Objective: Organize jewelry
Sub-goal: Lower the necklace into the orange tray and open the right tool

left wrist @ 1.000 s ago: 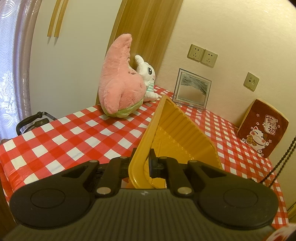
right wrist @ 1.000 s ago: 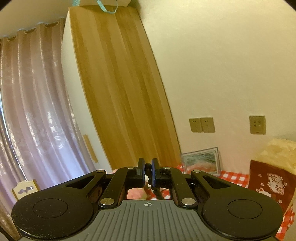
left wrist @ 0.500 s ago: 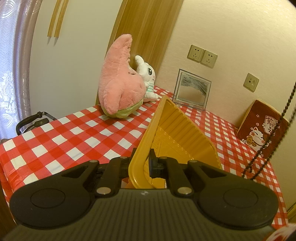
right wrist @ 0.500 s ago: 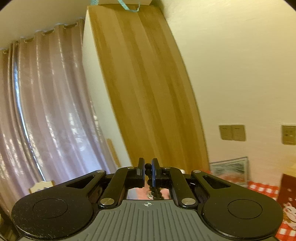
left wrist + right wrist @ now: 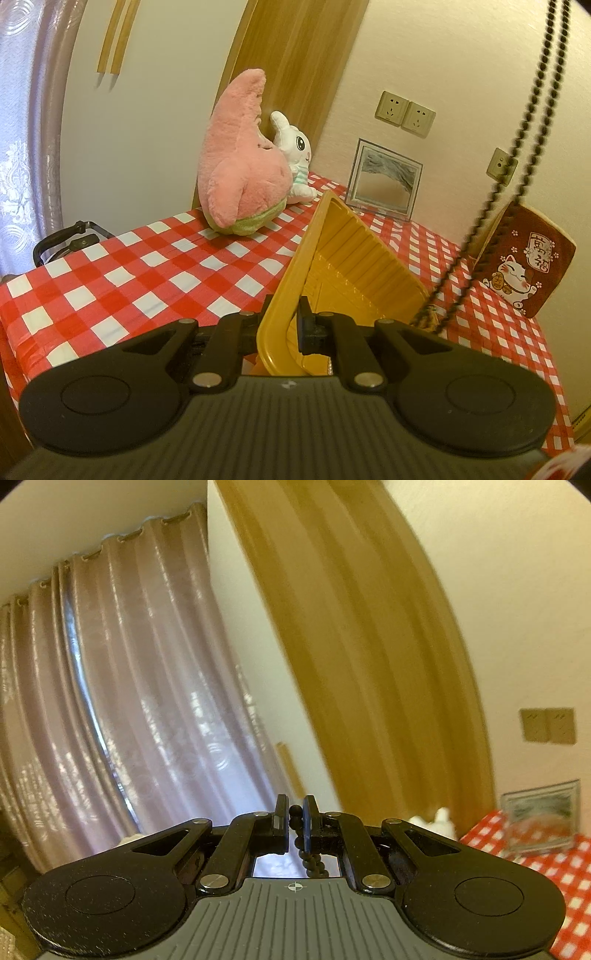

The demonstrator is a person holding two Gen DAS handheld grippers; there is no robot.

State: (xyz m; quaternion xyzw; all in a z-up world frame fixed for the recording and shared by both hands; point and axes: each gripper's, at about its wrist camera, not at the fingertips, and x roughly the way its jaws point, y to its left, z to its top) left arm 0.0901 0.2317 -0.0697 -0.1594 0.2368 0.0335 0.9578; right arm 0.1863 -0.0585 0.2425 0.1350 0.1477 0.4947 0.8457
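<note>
Red-and-white checked cloth covers our surface [image 5: 122, 280]; from the left wrist we see our left tongs [image 5: 282, 325] clamped on the rim of a ribbed, glossy yellow tray [image 5: 354, 258], tilted up; a doubled strand of small dark round beads, the necklace [image 5: 532, 122], hangs into it; from the right wrist, our right tongs [image 5: 295, 821] pinch the necklace [image 5: 308, 856] before pleated satin curtains [image 5: 110, 701].

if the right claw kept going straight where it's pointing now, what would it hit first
Probably the white cabinet side beside the pink curtain. The right claw, shut on the black bead necklace, points up and off the table, with nothing nearer in line. Depth is hard to judge in this fisheye view.
</note>
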